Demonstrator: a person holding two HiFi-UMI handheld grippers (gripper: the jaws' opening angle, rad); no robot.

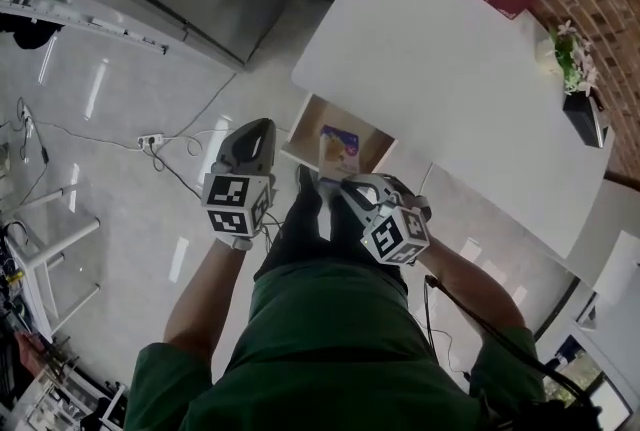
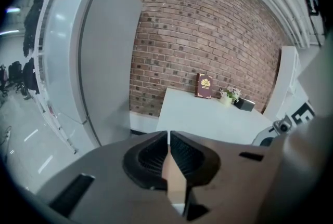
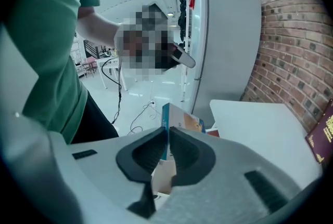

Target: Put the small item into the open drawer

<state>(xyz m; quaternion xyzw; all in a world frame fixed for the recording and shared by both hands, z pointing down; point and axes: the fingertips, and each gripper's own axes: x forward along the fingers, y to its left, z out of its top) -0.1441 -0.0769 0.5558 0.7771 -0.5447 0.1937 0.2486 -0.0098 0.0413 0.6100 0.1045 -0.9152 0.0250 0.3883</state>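
L side, left gripper (image 1: 258, 134): jaws together, nothing between them. Held off to the L of the drawer, apart from it.
Centre, drawer (image 1: 306, 127): pulled open below the near edge of the white counter (image 1: 450, 59); wood lining shows.
Task item, small box (image 1: 338, 150): thin carton with a printed face and a blue edge. In head view it lies over the drawer's R half. Height above the drawer floor: can't tell.
R side, right gripper (image 1: 347, 183): jaws clamped on the small box's near end, pinching its flat faces. The rest sticks out fwd of the tips.
Key relation: small box sits straight ahead of the R jaws, between tips and drawer. R hand is the nearer; L plays no part.
Long axis: approx. along the jaws' line, away from the person twd the counter, thin edge up. Free end points at the drawer.
Next move (judgement): lower it until it is inside the drawer walls, then part the jaws. Risk: free end catching the counter edge or drawer rim.
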